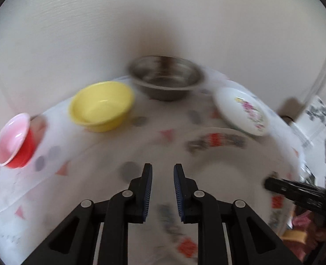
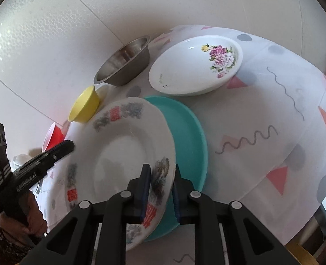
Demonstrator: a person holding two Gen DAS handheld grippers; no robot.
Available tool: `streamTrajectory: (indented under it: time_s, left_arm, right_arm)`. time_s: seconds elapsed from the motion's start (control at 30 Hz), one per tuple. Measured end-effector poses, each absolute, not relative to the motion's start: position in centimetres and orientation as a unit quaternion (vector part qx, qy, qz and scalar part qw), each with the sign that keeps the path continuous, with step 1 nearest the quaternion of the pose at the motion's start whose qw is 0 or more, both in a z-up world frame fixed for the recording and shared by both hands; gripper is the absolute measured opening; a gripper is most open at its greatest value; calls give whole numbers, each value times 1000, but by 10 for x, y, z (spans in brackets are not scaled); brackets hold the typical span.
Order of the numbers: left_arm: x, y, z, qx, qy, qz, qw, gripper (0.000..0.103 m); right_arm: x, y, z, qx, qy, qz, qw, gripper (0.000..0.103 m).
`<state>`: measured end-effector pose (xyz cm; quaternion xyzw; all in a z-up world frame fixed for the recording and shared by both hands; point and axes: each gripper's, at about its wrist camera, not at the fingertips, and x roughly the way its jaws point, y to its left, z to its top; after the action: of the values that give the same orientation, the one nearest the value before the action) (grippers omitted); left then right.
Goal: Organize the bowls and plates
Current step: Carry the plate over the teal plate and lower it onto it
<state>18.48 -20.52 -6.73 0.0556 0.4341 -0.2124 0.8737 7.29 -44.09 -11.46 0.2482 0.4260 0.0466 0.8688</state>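
My right gripper (image 2: 162,172) is shut on the near rim of a white plate with red and grey prints (image 2: 123,150). That plate tilts over a teal plate (image 2: 189,137) lying under its right side. In the blurred left wrist view the same plate (image 1: 218,172) lies ahead and to the right, with the right gripper (image 1: 271,183) at its far right rim. My left gripper (image 1: 163,172) hovers by the plate's left rim, its jaws a narrow gap apart with nothing seen pinched. From the right wrist view the left gripper (image 2: 68,146) sits just off that rim.
Along the wall stand a steel bowl (image 2: 123,64), a yellow bowl (image 2: 85,108) and a red bowl (image 2: 53,137). A white flowered dish (image 2: 185,70) sits at the back. The patterned tablecloth (image 2: 262,101) is bare to the right. A hand (image 2: 26,220) holds the left gripper.
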Motion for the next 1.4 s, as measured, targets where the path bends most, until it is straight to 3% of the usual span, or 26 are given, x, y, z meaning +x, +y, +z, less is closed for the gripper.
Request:
streamTrajectory:
  time_s: [0.67,0.87,1.1,1.33,1.4]
  left_arm:
    - [192,-204,-94,44,481,-210,850,17]
    - [193,-197,-96,22,495,-212,843,22]
    - [185,-192,-91,42,495,-187,848,44]
    - [177,-182,-75,35,492,-170,853,62]
    - [173,-180,-69,37,486,-170,857,63]
  right_arm:
    - [74,-449,-111,236,421,24,876,19]
    - [76,-447,-111,235,427,17,873,22]
    - [76,-446,-112,242,434,1,868,27]
    - [71,-436,-100,209,440,-32,872,32]
    - [70,-434,-96,198,442,-44,874,33]
